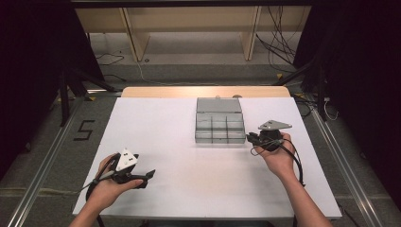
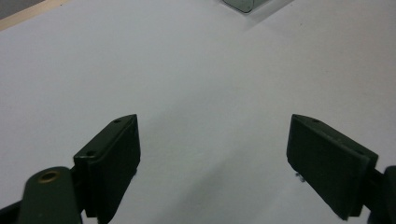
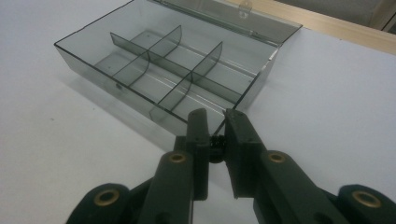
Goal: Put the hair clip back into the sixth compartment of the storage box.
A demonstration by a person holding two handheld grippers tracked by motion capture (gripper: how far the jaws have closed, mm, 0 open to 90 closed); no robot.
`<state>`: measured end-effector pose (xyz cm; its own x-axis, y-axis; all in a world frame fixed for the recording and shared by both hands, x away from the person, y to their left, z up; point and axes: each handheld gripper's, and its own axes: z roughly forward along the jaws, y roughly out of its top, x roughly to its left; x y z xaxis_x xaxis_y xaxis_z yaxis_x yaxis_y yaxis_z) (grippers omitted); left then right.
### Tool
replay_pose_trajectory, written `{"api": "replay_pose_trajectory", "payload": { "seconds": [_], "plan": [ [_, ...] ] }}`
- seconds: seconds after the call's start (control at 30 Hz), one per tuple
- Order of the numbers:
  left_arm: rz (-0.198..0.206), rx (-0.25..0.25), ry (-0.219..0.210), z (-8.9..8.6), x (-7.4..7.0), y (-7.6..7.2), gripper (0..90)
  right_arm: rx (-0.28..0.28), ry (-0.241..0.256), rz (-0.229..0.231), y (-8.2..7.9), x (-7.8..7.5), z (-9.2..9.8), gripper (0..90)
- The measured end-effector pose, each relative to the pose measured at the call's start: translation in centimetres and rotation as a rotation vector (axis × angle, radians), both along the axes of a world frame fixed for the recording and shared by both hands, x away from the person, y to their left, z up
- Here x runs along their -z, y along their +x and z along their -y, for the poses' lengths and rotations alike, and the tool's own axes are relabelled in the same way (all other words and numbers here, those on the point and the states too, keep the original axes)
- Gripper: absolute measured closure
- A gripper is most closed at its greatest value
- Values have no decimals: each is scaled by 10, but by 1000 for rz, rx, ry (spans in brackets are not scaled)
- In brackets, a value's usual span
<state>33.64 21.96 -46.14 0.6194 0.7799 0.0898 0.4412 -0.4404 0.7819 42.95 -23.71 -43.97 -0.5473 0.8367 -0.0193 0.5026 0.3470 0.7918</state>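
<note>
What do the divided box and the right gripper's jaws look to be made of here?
The compartment box looks like smoky, see-through hard plastic with a glossy finish: the table shows through its walls and dividers, and the edges catch light. The right gripper has matte, dark, moulded-looking jaws, probably plastic, with brass-coloured rings at the pivots. Something small and dark sits between them; material unclear.

In the left gripper view, the grey compartment box (image 2: 240, 4) is cut off by the top edge, leaving one blurred corner. In the right gripper view, the right tool (image 3: 215, 122) covers the box's near corner, and whether something small sits between its nearly closed jaws cannot be told.
</note>
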Motion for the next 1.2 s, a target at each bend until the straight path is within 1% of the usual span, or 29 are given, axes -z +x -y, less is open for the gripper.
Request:
{"api": "replay_pose_trajectory", "payload": {
  "seconds": [0.27, 0.57, 0.77, 1.2],
  "plan": [
    [1, -1, 0, 0, 0, 0, 170, 4, 5, -6, 4, -2, -2, 811],
    [0, -1, -2, 0, 0, 0, 170, 2, 0, -9, 8, -4, -7, 812],
    [1, -3, -1, 0, 0, 0, 170, 3, -3, -23, 12, -4, -8, 811],
    [3, -3, -6, -1, 0, 0, 169, 8, -10, -37, 18, -4, -13, 811]
  ]
}}
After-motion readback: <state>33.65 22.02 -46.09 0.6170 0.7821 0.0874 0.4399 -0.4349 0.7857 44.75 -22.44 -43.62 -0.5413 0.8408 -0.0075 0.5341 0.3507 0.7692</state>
